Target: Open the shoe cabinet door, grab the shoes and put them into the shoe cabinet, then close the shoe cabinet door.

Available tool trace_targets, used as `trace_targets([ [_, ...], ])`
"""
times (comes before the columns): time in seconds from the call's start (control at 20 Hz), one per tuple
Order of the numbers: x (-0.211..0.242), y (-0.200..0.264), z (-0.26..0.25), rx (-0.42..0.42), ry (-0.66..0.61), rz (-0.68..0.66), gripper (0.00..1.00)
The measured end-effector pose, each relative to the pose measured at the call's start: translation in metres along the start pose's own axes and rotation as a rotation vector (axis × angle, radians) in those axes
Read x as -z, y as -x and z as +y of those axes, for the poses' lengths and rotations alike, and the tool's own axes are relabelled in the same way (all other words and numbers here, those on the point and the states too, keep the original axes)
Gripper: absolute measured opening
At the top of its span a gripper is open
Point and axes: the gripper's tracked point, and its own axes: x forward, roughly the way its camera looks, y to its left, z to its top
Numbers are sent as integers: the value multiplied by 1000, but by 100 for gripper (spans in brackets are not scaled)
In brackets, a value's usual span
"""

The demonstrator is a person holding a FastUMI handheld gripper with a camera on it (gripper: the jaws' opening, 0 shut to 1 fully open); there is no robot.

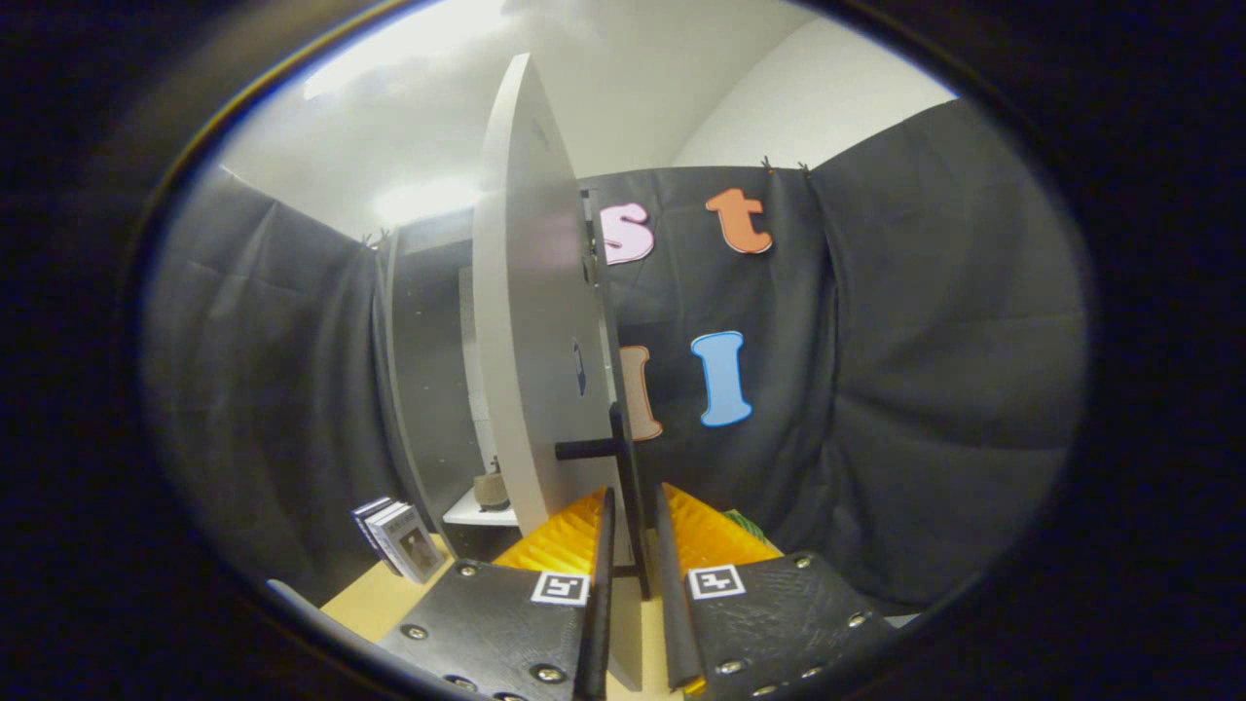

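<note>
The shoe cabinet's pale door (531, 321) stands swung open, nearly edge-on straight ahead of me. Its black bar handle (623, 458) runs upright down the door's edge and passes between my fingers. My gripper (633, 550) is shut on that handle, the yellow-padded fingers (569, 540) close on either side of the bar. Behind the door, to its left, the dark cabinet inside (428, 370) shows a white shelf (467, 513) with a small brownish object (492, 487) on it; I cannot tell what it is.
A few books (399, 537) lean upright on the light wooden surface (375, 599) left of my fingers, beside the cabinet. A bit of something green (751, 531) peeks out beyond the right finger. Black cloth walls close in on both sides.
</note>
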Motion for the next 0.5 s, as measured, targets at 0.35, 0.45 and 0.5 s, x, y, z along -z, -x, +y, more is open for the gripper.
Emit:
trace_targets([
  [0.35, -12, 18, -38, 98, 0, -34, 23],
  [0.45, -12, 25, -38, 98, 0, -42, 23],
  [0.5, -12, 27, -37, 93, 4, -45, 23],
])
